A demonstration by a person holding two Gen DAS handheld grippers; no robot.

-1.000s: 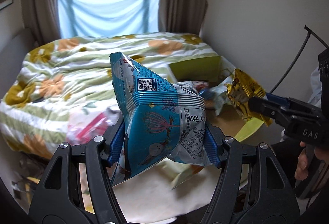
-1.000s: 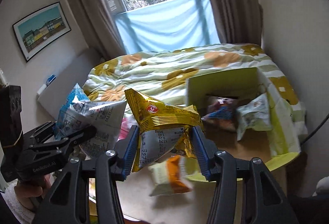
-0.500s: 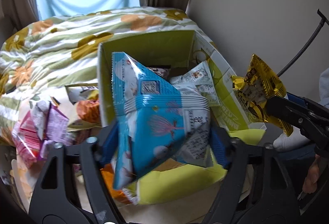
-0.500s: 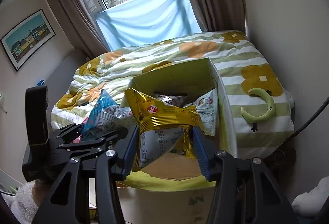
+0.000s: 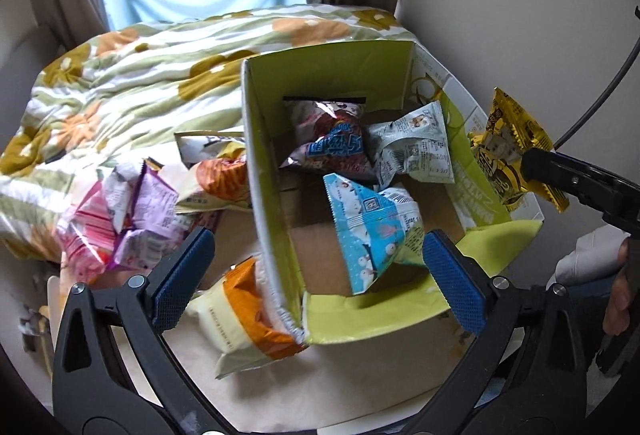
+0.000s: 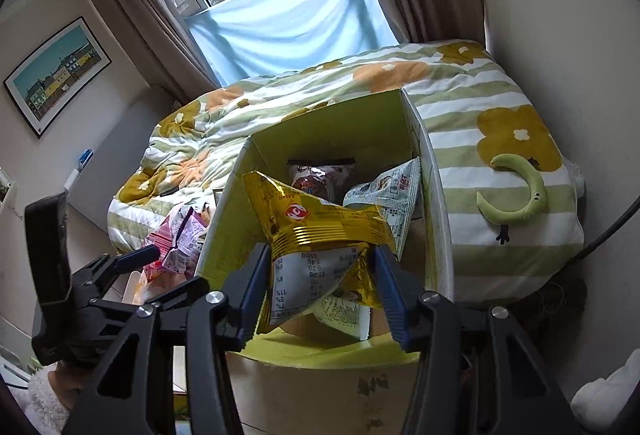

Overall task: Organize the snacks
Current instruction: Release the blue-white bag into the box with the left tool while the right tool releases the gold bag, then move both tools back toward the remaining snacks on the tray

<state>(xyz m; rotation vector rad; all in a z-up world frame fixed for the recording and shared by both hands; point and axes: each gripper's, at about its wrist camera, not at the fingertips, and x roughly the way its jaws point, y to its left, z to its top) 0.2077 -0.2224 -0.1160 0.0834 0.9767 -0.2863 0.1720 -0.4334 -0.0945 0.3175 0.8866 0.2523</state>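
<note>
A green cardboard box (image 5: 320, 75) stands open on the bed's near end. A blue snack packet (image 5: 372, 231) lies loose on the box floor. My left gripper (image 5: 318, 239) hangs over it, jaws opening wide, and its blue pads press on nothing. Deeper in the box lie a dark red packet (image 5: 332, 139) and a grey-white packet (image 5: 416, 147). My right gripper (image 6: 320, 255) is shut on a gold packet (image 6: 320, 231), held above the box (image 6: 332, 127) near its front edge. From the left wrist view that gold packet (image 5: 516, 151) hovers at the box's right wall.
Left of the box lie loose packets: an orange-and-cream one (image 5: 244, 319), another orange one (image 5: 220, 175), and pink and purple ones (image 5: 120, 219). A flowered quilt (image 5: 140, 75) covers the bed. A green crescent toy (image 6: 520, 195) rests right of the box. A wall stands close on the right.
My left gripper came down over the box and opened; the blue packet dropped onto the box floor. My right gripper carried the gold packet over the box's front edge.
</note>
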